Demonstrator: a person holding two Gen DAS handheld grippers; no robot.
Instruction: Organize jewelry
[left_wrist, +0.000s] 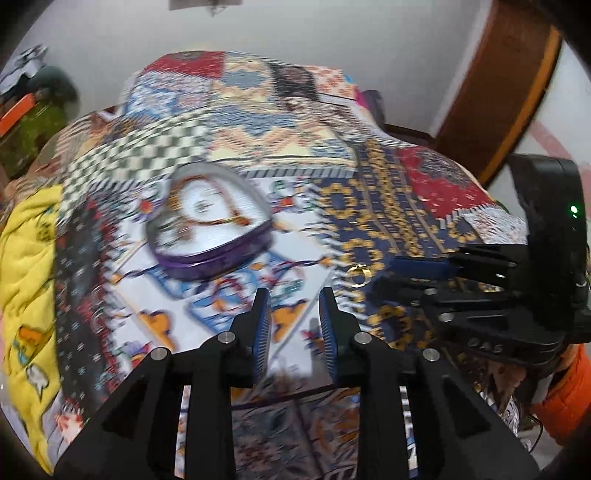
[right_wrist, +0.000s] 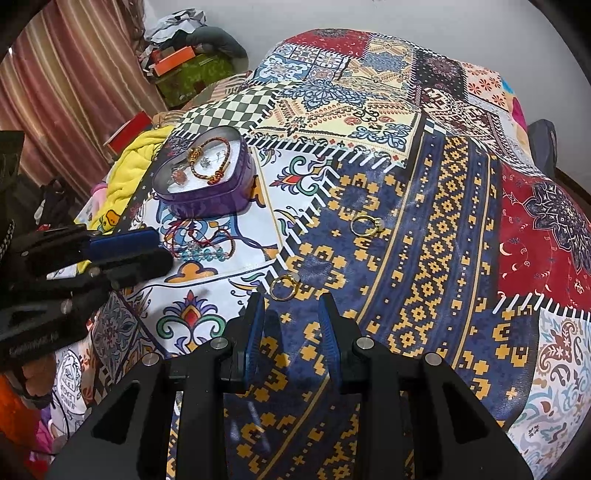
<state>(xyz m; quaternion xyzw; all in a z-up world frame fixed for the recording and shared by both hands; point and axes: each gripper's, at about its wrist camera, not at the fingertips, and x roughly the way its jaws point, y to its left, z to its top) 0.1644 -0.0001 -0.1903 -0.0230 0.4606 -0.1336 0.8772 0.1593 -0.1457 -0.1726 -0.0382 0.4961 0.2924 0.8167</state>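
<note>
Two rings loose: a near gold ring (right_wrist: 283, 287) lies flat on the patchwork bedspread (right_wrist: 424, 229) just ahead of the right gripper (right_wrist: 291, 332), centre of the right wrist view; a far gold ring (right_wrist: 364, 225) lies further up, right of centre.
Box: a purple heart-shaped box (right_wrist: 207, 177), upper left of that view, lid off, already holds a beaded bracelet (right_wrist: 210, 162) and small pieces on a white lining.
Other pieces: a red cord bracelet with turquoise beads (right_wrist: 201, 247) lies on the cloth below the box.
Right jaws: parted, nothing between the pads.
Left jaws: the left gripper (left_wrist: 295, 325) is parted and empty over the cloth, lower centre of its own view.
Handling: the rings look light, stiff, smooth and likely to slip; lying flat on soft cloth, one probably sinks when pressed. Best hold is likely across the band, pads on opposite outer edges.
Cord bracelet: limp, would trail; pinch at the bead cluster.
Hard to make out: the left wrist view is motion-blurred, so the box contents smear; only one ring (left_wrist: 358, 275) shows there, right of centre.
Hidden: whether the far ring carries a stone is unclear.
</note>
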